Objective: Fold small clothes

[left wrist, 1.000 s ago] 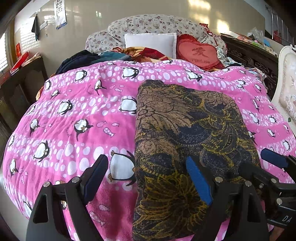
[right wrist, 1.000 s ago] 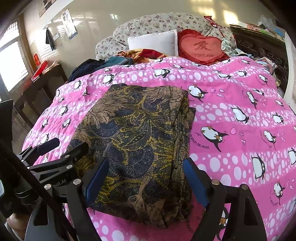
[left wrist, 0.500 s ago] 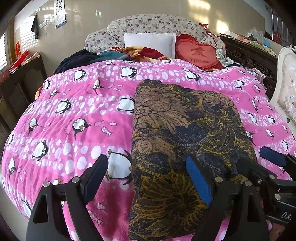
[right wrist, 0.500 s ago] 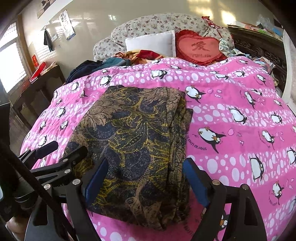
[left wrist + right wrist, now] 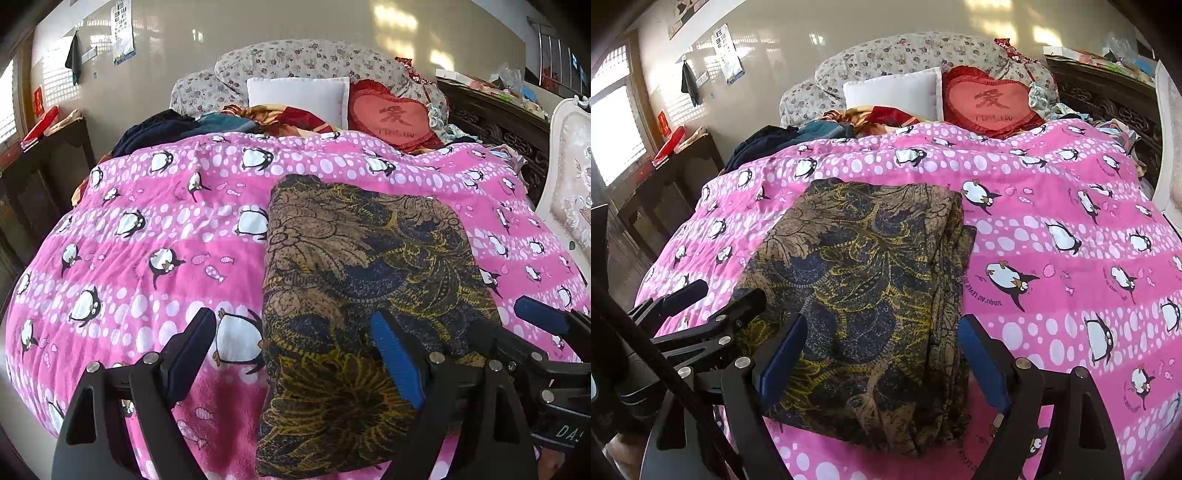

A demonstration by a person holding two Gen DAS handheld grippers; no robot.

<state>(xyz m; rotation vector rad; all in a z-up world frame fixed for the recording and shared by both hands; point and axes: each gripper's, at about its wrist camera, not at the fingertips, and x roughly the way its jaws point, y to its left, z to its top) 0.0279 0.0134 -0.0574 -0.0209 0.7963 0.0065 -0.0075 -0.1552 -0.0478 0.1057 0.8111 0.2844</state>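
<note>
A dark folded garment [image 5: 362, 295] with a brown, navy and yellow floral print lies flat on the pink penguin blanket [image 5: 147, 240]. My left gripper [image 5: 295, 350] hovers open over the garment's near left edge, its pads clear of the cloth. In the right wrist view the same garment [image 5: 871, 280] fills the middle, and my right gripper [image 5: 882, 354] stands open above its near edge, holding nothing. Each gripper shows in the other's view: the right one [image 5: 517, 325] at the right, the left one [image 5: 713, 299] at the left.
A white pillow [image 5: 299, 96], a red heart cushion [image 5: 391, 114] and floral bedding [image 5: 303, 59] sit at the head of the bed. Dark clothes [image 5: 162, 129] are piled at the back left. A dark wooden cabinet [image 5: 48, 166] stands left, a white chair [image 5: 569, 177] right.
Both views have drawn back slightly from the garment. Both grippers stay open and the garment lies unmoved.
</note>
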